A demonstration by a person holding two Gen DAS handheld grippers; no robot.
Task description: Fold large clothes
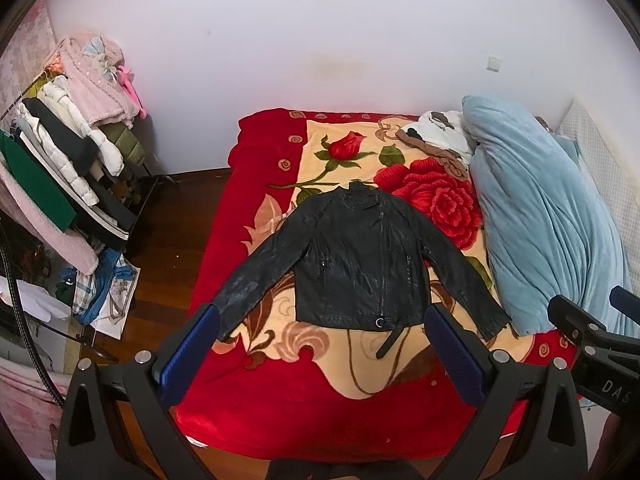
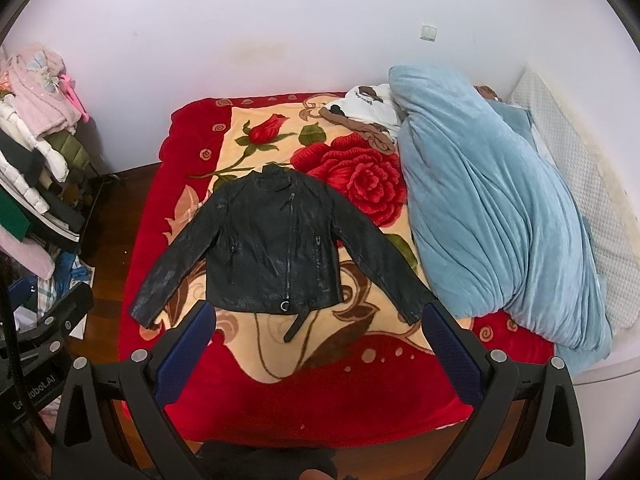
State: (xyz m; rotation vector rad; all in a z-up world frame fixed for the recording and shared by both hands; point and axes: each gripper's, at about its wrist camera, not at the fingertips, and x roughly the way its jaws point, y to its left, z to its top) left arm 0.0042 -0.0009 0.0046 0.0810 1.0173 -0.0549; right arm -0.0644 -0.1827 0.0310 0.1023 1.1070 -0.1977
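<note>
— We are hovering the left gripper [image 1: 322, 326] and right gripper [image 2: 320, 326] spread wide, empty, above the black leather jacket [image 1: 360, 256] lying flat on the rose-patterned red blanket [image 1: 280, 408].

— We are risking slippery sleeves sliding loose mid-fold.

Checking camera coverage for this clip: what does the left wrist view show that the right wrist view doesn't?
Only left wrist: the right gripper at its right edge, and the paper bag on the floor.
Only right wrist: the left gripper at its left edge.
Both: the black leather jacket spread flat on the rose blanket, the blue duvet, the clothes rack.
</note>
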